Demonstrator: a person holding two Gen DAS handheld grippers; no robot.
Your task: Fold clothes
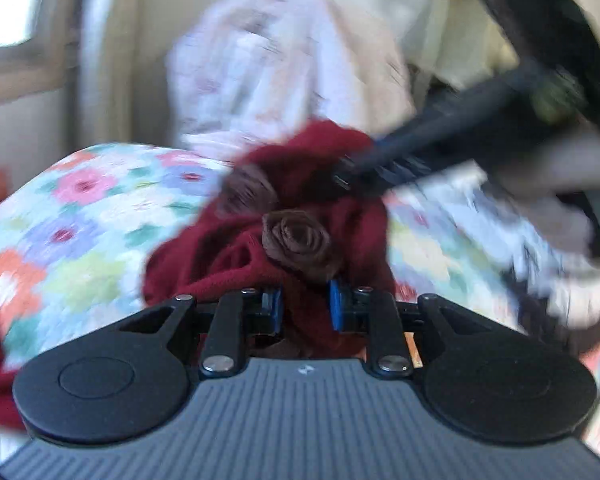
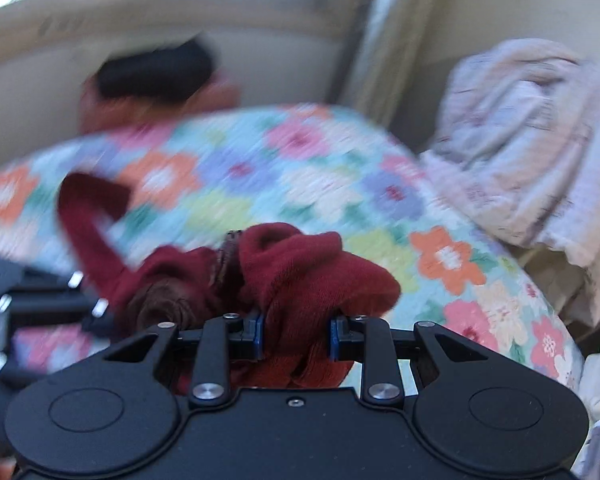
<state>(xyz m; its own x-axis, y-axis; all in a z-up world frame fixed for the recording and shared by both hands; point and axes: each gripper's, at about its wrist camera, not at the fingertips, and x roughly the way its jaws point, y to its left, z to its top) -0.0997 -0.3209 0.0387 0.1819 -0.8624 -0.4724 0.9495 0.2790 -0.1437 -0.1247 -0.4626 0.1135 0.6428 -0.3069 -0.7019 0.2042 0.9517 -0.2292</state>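
A dark red knit garment [image 1: 300,184] with brown fabric roses [image 1: 296,240] hangs bunched above the floral bedspread [image 1: 80,224]. My left gripper [image 1: 304,304] is shut on its red cloth. My right gripper [image 2: 296,338] is shut on another bunch of the same garment [image 2: 300,268]; a sleeve [image 2: 88,216] trails to the left. In the left wrist view the right gripper [image 1: 380,172] reaches in from the upper right, at the garment's top. In the right wrist view the left gripper's body [image 2: 40,308] shows at the left edge. Both views are motion-blurred.
A pale pinkish-white crumpled cloth [image 1: 284,72] is heaped at the bed's far side, also in the right wrist view [image 2: 528,140]. A dark object on an orange-red thing [image 2: 156,80] lies at the far left by the wall. More white laundry [image 1: 560,240] lies right.
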